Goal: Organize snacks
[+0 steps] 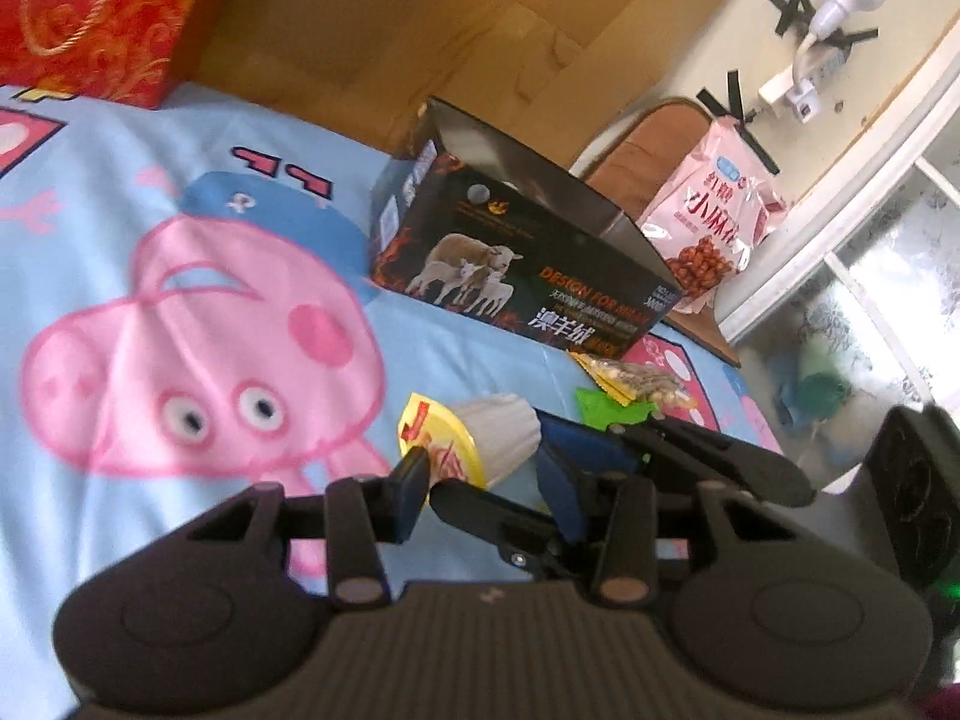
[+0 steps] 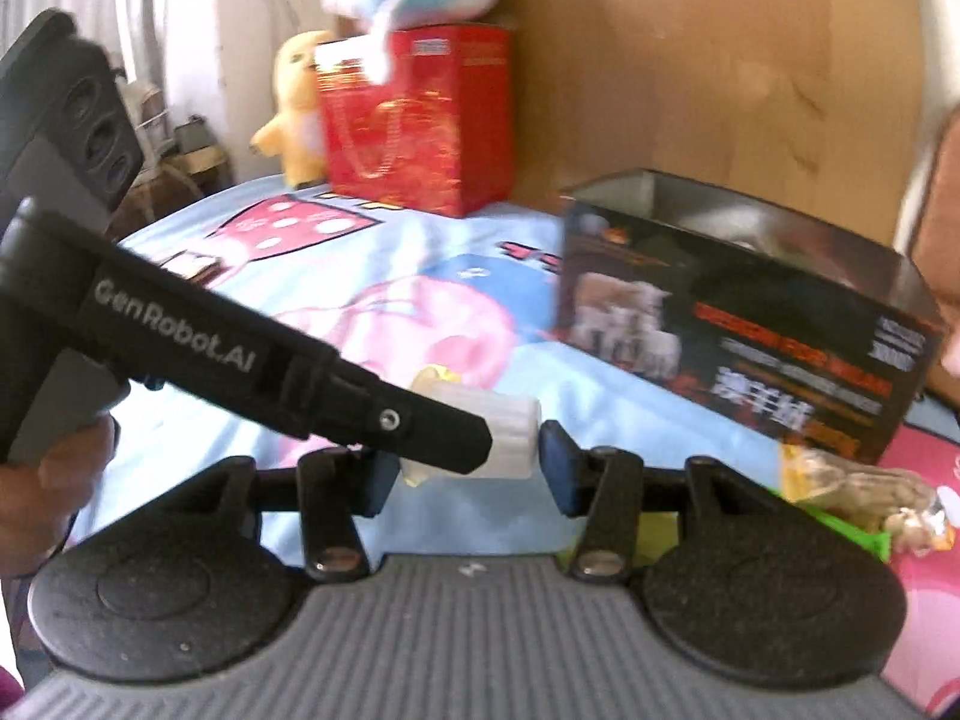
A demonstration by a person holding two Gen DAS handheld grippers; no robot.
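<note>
A white ribbed jelly cup with a yellow lid lies on its side, low over the cartoon bedsheet. My left gripper is shut on it, one pad on the lid and the other at the base. The right gripper's fingers reach in from the right. In the right wrist view the cup sits between the spread pads of my right gripper, which is open. The left gripper's finger crosses over the cup. An open black box with a sheep picture stands beyond.
A peanut packet and a green packet lie in front of the box. A pink snack bag rests on a chair off the bed. A red gift bag and plush toys stand at the wall.
</note>
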